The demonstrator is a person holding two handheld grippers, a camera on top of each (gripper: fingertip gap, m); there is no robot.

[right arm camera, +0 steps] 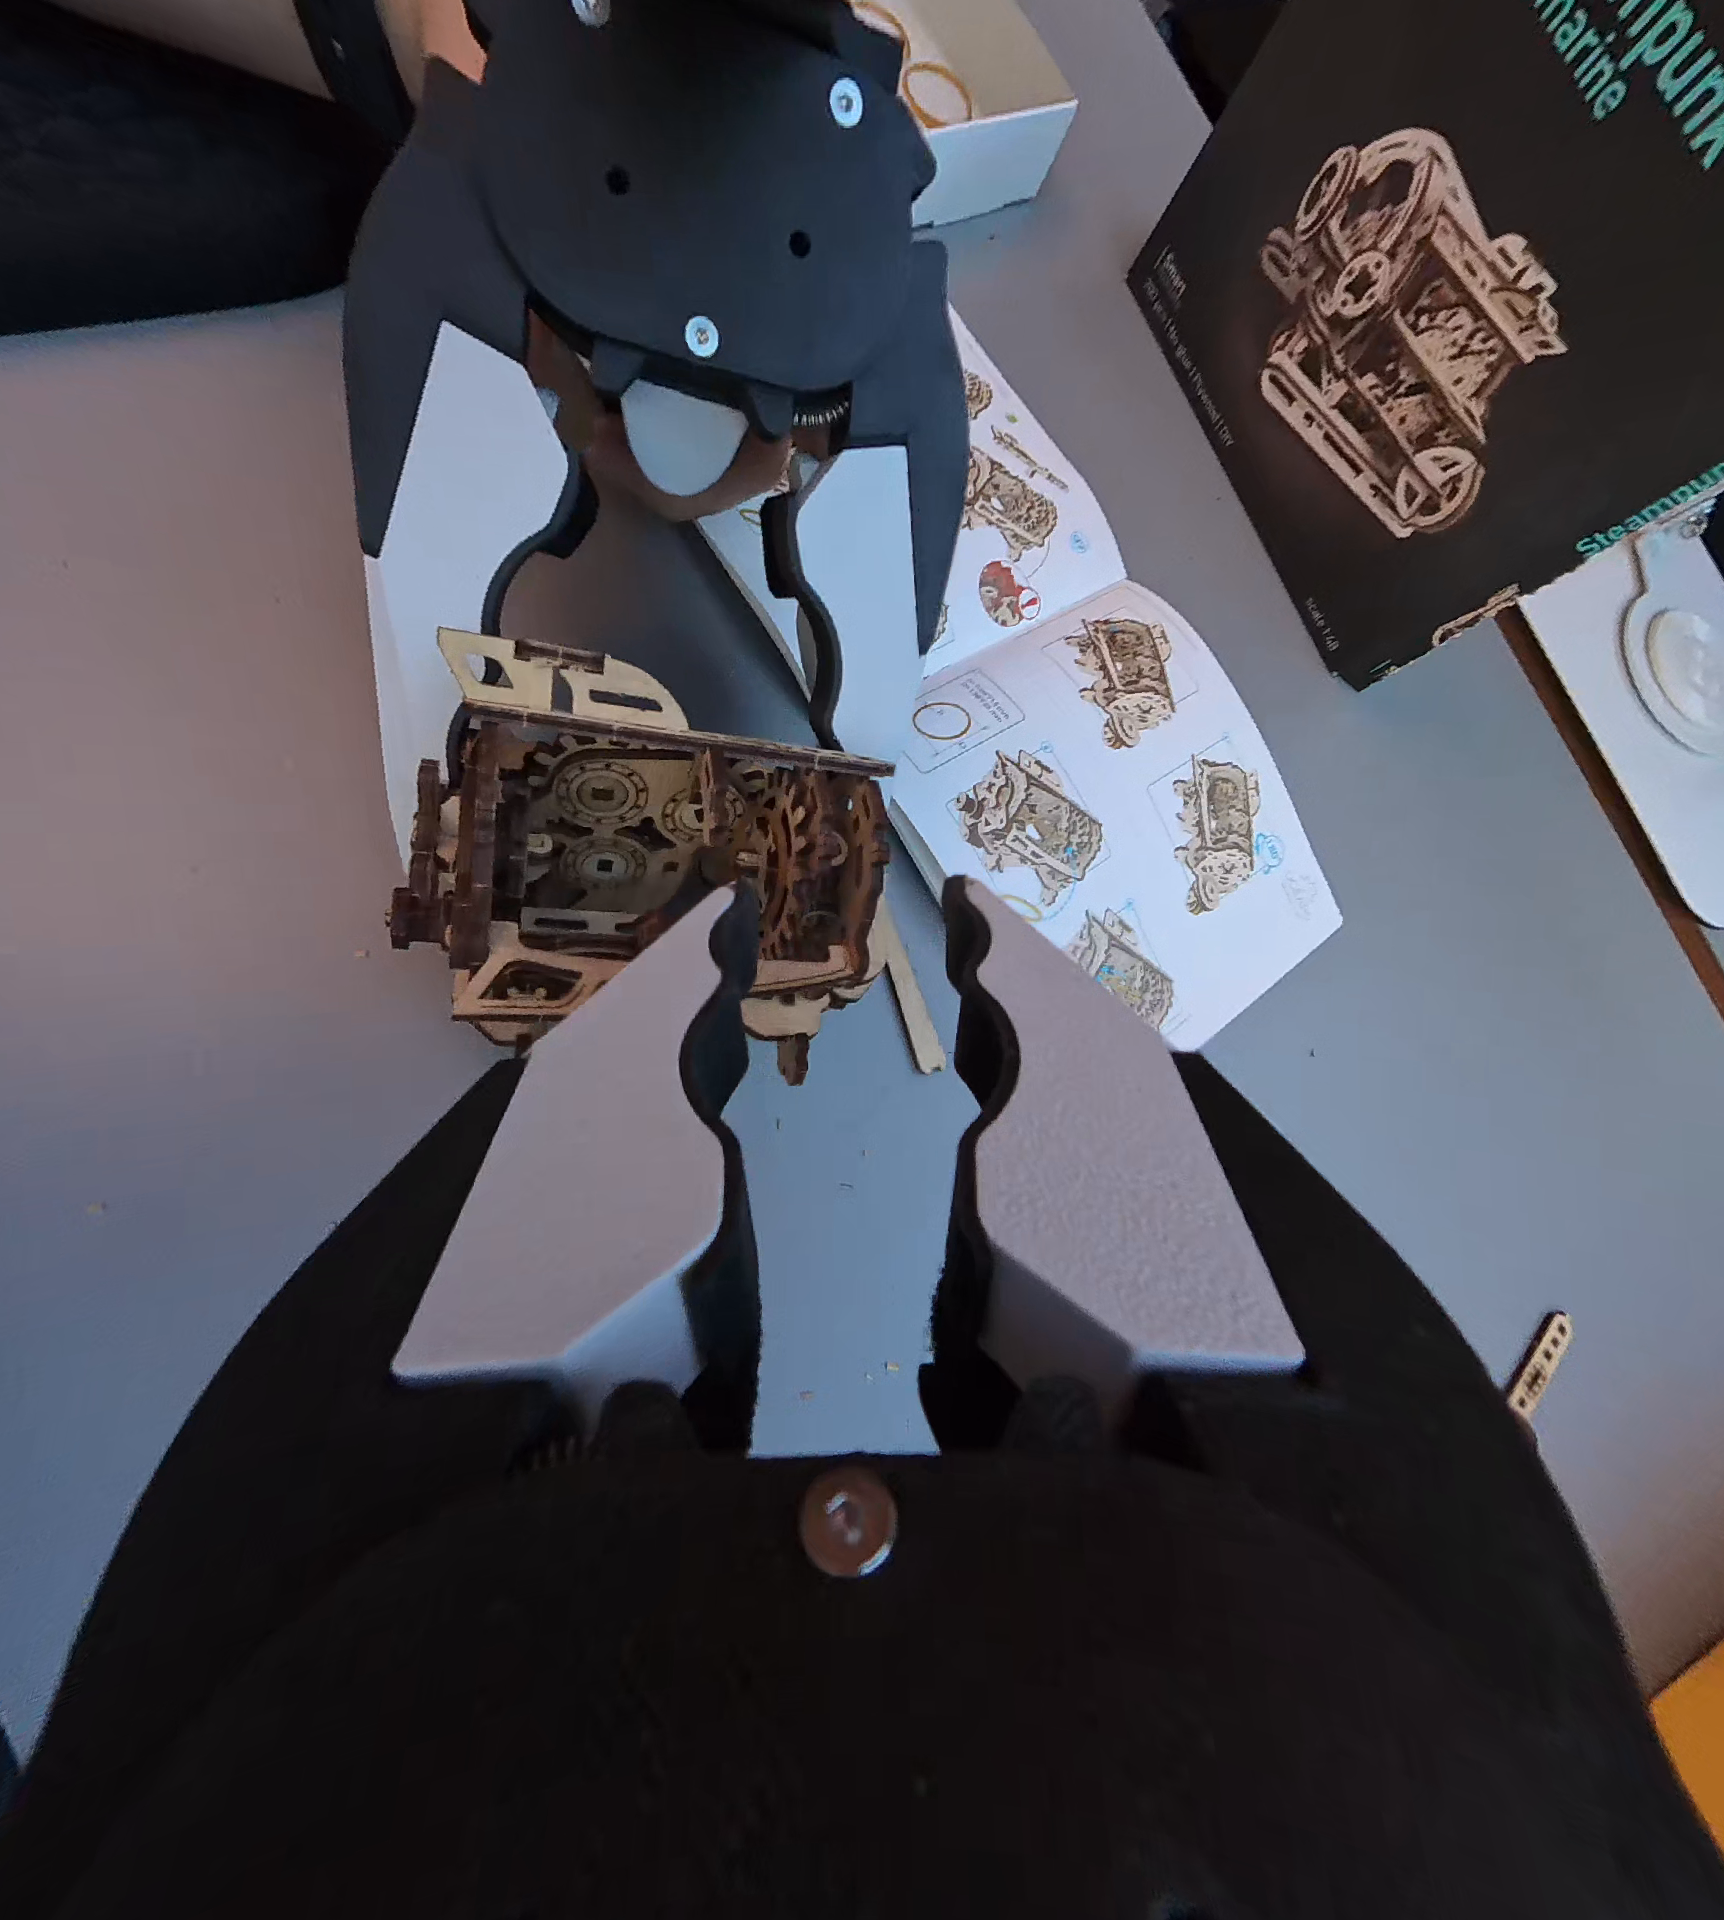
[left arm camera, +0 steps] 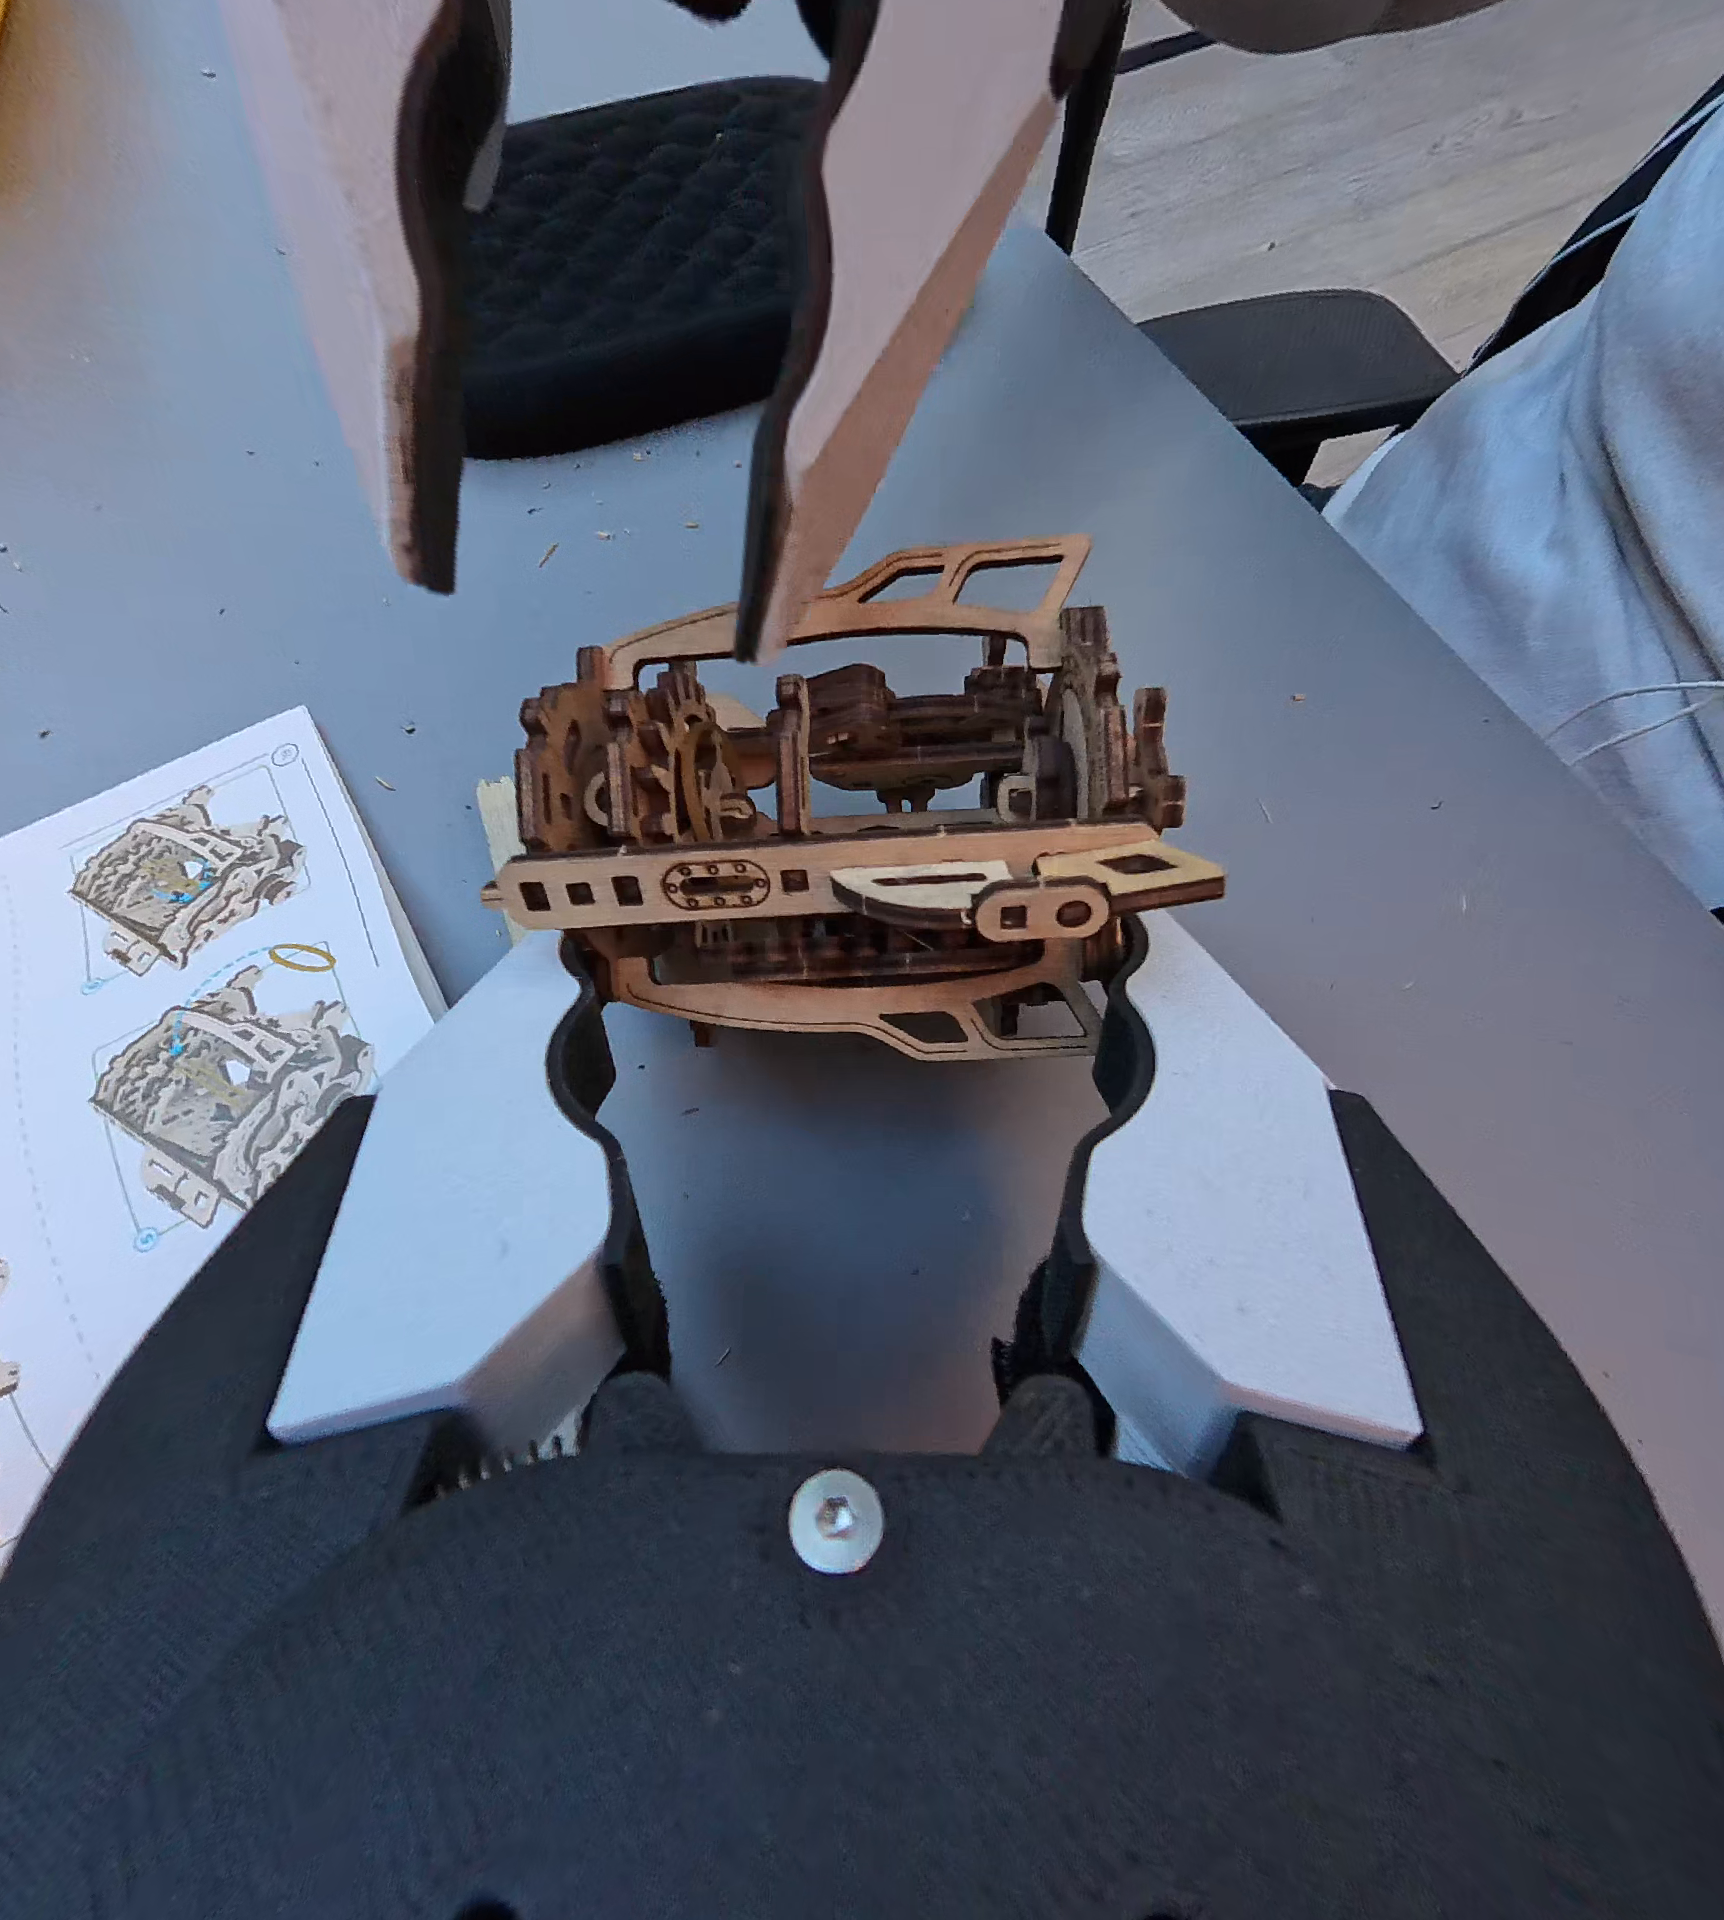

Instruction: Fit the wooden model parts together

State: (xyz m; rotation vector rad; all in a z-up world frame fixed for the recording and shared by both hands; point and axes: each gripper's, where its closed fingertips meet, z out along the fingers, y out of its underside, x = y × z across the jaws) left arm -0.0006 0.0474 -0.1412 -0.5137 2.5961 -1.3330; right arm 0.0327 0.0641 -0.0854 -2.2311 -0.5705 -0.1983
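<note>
— Two grippers on one wooden model [left arm camera: 837, 821], am I right?

— Only one has it. The left gripper [left arm camera: 853, 997] is clamped on the lower end of the model, a black pad against each side of it, and the model sits on the grey table [left arm camera: 1357, 790].

— And the right gripper [right arm camera: 842, 914]?

— Fingers apart, nothing between them. From the left wrist view it comes in from twelve o'clock [left arm camera: 598, 613]; one fingertip [left arm camera: 764, 613] overlaps the model's top frame, though I cannot tell whether it touches.

— Where does the model lie in the right wrist view?

— At about eleven o'clock from the right gripper's tips [right arm camera: 629, 852], gears showing, with the left gripper [right arm camera: 671, 686] beyond it at twelve.

— Anything else around?

— An open instruction booklet [right arm camera: 1128, 821] at two o'clock of the model, a dark product box [right arm camera: 1481, 312] farther off, and a thin wooden strip [right arm camera: 915, 997] just beside the model.
</note>
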